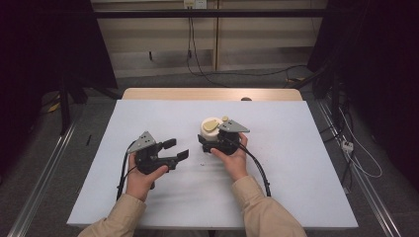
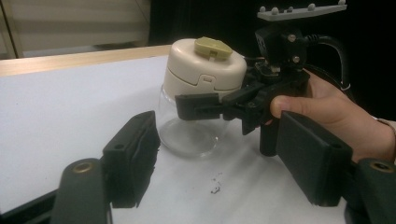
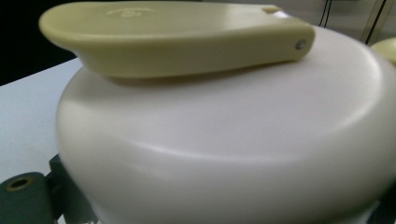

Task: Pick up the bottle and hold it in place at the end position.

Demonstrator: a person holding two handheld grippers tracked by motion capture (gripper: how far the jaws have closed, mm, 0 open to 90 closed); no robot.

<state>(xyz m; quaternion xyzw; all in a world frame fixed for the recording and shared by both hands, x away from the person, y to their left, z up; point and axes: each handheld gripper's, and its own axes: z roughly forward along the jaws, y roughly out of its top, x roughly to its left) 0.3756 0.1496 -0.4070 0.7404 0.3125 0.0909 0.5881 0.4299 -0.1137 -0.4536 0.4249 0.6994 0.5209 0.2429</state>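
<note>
Clear glass base (image 2: 189, 135) under cream lid (image 2: 205, 70)

Past my counter (image 1: 296, 187), white-topped with a bare wooden strip (image 1: 212, 94) along its far edge, I see grey floor and a pale panelled wall. Black cables (image 1: 197, 64) hang from a wall socket (image 1: 194, 4) and trail across the floor. A white power strip (image 1: 347, 145) lies to the right, beside metal rails (image 1: 363, 190). Small dark crumbs (image 2: 215, 188) dot the counter.
</note>
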